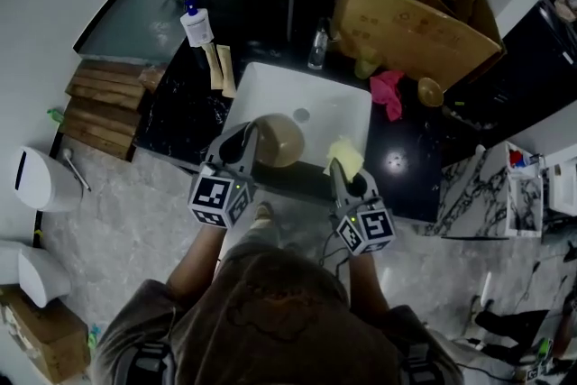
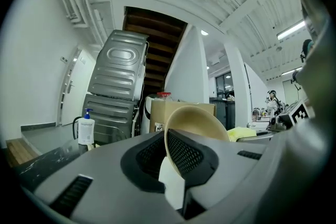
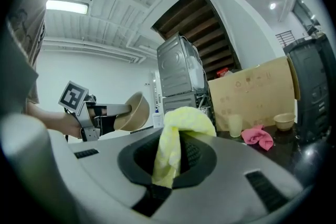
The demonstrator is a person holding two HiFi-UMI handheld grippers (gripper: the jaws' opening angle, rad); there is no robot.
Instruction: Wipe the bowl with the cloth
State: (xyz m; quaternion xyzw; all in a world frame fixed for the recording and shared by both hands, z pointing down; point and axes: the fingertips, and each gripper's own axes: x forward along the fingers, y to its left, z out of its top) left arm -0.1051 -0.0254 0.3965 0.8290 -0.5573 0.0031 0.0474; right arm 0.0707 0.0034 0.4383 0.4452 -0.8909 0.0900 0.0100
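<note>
A black stone surface (image 1: 410, 180) ran across the room with a white sink (image 1: 347, 108) let into it, and the person stood at the sink's near edge. The left gripper (image 1: 256, 134) was clamped on the rim of the tan bowl (image 1: 281, 140), one jaw inside and one outside, so the bowl stood tipped on edge over the near-left part of the sink. The right gripper (image 1: 336, 167) was closed on a bunched yellow cloth (image 1: 346, 154), which puffed out above its jaws over the sink's near rim. The cloth lay at about 3 o'clock from the bowl, near it but with a clear gap between them. A pink rag (image 1: 389, 95) sat on the surface at 1 o'clock from the cloth, with a small tan dish (image 1: 430, 90) just beside it. A cardboard box (image 1: 410, 27) stood at 1 o'clock beyond the sink, and a white pump bottle (image 1: 196, 24) stood at 11 o'clock.
</note>
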